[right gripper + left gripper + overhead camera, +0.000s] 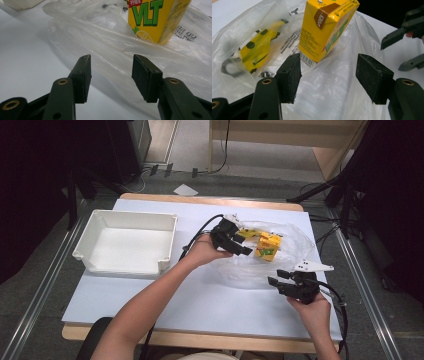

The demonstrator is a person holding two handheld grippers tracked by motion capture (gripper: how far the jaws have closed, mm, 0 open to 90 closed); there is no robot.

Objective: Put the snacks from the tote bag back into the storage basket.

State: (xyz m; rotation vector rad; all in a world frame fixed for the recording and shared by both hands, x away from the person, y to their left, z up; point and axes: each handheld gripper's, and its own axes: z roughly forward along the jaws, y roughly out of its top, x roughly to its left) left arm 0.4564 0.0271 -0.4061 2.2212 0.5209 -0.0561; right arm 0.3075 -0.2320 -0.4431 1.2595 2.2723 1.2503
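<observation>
Yellow drink carton (268, 247) stands upright inside a clear plastic bag (295, 245) that lies crumpled on the white worktop (200, 295), toward the three o'clock side of the high view. In that bag, at about ten o'clock from the carton, lies a yellow packet with dark spots (257, 48), seen through the film in the left gripper view. The left gripper (239, 246) reaches in from the carton's nine o'clock side; its jaws are spread, with bag film and the carton's lower corner between them, and no pad presses on anything. The right gripper (276, 277) sits at about five o'clock from the carton, near the bag's edge; its jaws are likewise spread and hold nothing, with bag film just beyond their tips. A white tray (95, 230) rests at the nine o'clock end of the worktop, well apart from the bag.
</observation>
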